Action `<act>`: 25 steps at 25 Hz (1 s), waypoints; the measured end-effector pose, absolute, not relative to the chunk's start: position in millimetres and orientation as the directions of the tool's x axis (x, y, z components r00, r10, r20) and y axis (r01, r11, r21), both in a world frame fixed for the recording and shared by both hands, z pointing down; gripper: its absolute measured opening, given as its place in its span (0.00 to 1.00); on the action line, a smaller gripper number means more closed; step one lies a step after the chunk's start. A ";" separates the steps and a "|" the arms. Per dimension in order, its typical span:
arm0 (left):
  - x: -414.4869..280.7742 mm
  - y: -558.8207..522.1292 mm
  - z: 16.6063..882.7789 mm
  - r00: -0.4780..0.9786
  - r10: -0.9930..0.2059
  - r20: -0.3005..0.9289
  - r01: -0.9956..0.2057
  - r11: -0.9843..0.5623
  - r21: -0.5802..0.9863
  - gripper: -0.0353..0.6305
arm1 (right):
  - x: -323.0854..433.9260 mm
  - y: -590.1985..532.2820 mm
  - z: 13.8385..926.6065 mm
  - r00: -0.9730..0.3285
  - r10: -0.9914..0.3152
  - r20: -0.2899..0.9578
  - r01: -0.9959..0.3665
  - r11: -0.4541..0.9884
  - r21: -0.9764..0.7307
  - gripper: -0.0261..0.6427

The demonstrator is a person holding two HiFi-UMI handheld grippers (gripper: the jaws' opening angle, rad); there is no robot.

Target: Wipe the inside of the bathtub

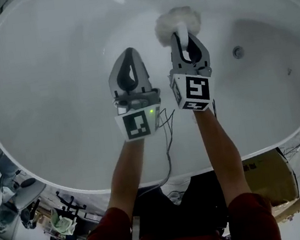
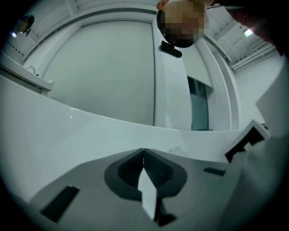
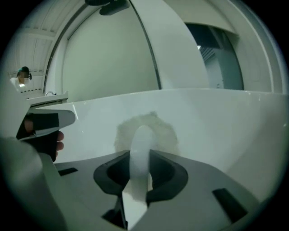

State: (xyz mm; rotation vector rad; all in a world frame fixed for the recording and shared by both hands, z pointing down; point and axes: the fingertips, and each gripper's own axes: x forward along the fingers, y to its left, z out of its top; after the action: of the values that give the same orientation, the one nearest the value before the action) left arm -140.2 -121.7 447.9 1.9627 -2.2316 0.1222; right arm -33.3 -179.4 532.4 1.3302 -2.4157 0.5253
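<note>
The right gripper has its jaws clenched on the white handle of a fluffy white wiping pad. The handle stands upright between them, and the pad lies just past the jaw tips against the inner wall of the bathtub. In the head view, the pad sits low on the far wall, ahead of the right gripper.

The left gripper has its jaws pressed together with nothing between them. It hangs over the tub floor, just beside the right one.

The bathtub is a white oval, and a round metal fitting sits on its right-hand slope. A thin cable trails from the left gripper over the near rim.

Outside the tub, a cardboard box stands at the person's right. Dark, cluttered equipment lies at the left.
</note>
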 end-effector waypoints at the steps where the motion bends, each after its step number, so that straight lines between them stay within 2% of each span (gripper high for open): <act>1: -117.3 -126.4 442.3 -0.096 -0.978 0.185 -0.992 0.109 0.060 0.08 | -6.8 -179.4 520.3 -0.488 -0.749 0.448 -0.867 0.477 -0.147 0.18; 6: -99.0 -159.7 430.0 -0.012 -0.986 0.167 -0.998 0.023 0.063 0.08 | 32.3 -198.0 486.6 -0.400 -0.819 0.411 -0.914 0.387 -0.120 0.18; 14: 30.6 -202.8 419.5 0.156 -0.978 0.141 -0.987 -0.149 0.053 0.08 | 192.5 -218.6 495.3 -0.184 -0.866 0.465 -0.983 0.150 -0.109 0.18; 18: 75.4 -210.6 426.2 0.193 -0.970 0.150 -0.981 -0.191 0.029 0.08 | 244.2 -226.6 507.1 -0.139 -0.874 0.466 -0.989 0.097 -0.112 0.18; 25: 114.5 -245.0 445.9 0.216 -0.961 0.171 -0.976 -0.211 0.045 0.08 | 287.5 -279.5 550.0 -0.106 -0.877 0.468 -0.993 0.068 -0.098 0.18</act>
State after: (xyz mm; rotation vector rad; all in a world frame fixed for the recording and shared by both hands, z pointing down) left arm 114.5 -245.0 445.9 2.3341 -1.8757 0.1585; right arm 287.5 -279.5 550.0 1.8812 -2.0643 0.5767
